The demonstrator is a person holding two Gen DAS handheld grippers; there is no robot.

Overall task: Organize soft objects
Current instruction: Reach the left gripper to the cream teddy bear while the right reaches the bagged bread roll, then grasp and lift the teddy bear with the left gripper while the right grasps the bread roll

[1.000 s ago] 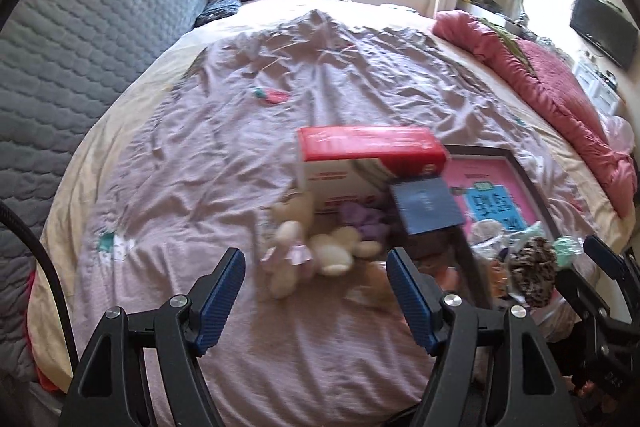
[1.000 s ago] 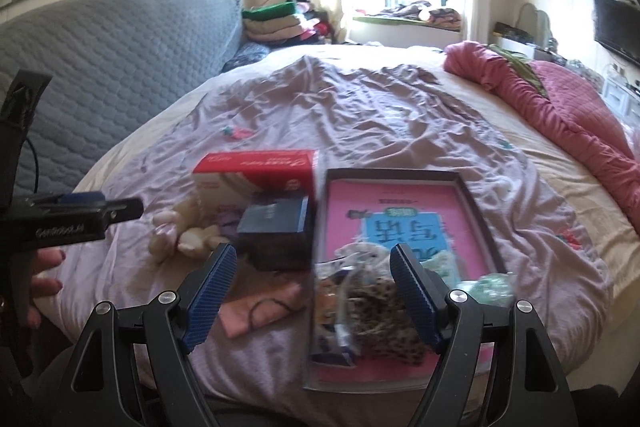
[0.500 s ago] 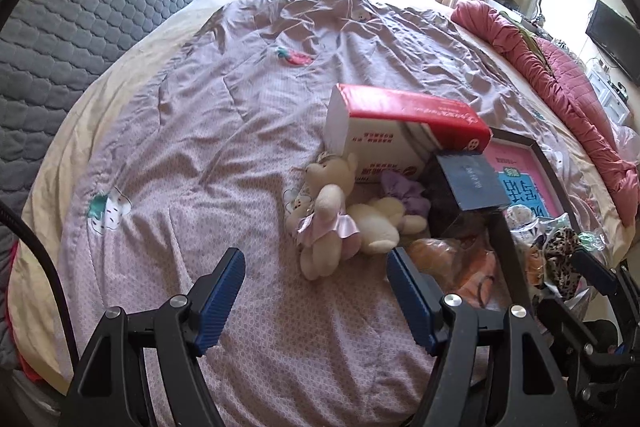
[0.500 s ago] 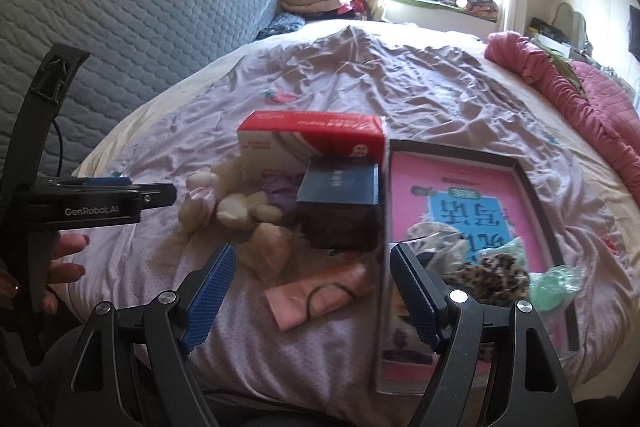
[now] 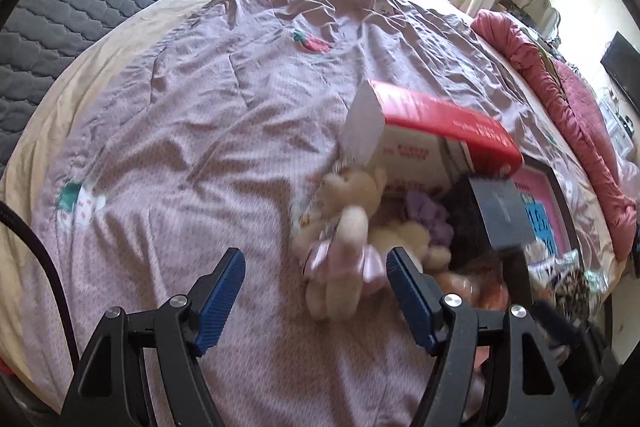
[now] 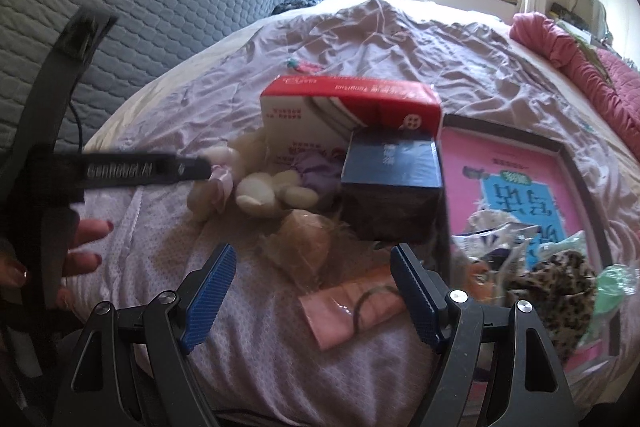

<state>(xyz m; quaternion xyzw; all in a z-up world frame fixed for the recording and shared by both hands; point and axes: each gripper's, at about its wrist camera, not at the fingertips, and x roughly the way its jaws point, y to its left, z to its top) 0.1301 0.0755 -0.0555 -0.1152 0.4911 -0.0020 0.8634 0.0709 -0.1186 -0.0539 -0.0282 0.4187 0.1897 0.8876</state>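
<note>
Cream plush bear [image 5: 344,239] lies on the lilac bedsheet [image 5: 180,131], against a red-and-white carton [image 5: 420,135]. It looks light and squashy; pinching its torso at the pink skirt should hold best. Left gripper [image 5: 316,291] and right gripper [image 6: 312,287] both gape, holding nothing.

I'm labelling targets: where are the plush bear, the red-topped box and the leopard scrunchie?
plush bear [image 5: 344,227]: left wrist view, its chest.
red-topped box [image 6: 352,95]: right wrist view, its red top.
leopard scrunchie [image 6: 560,283]: right wrist view, its spotted fabric.
</note>
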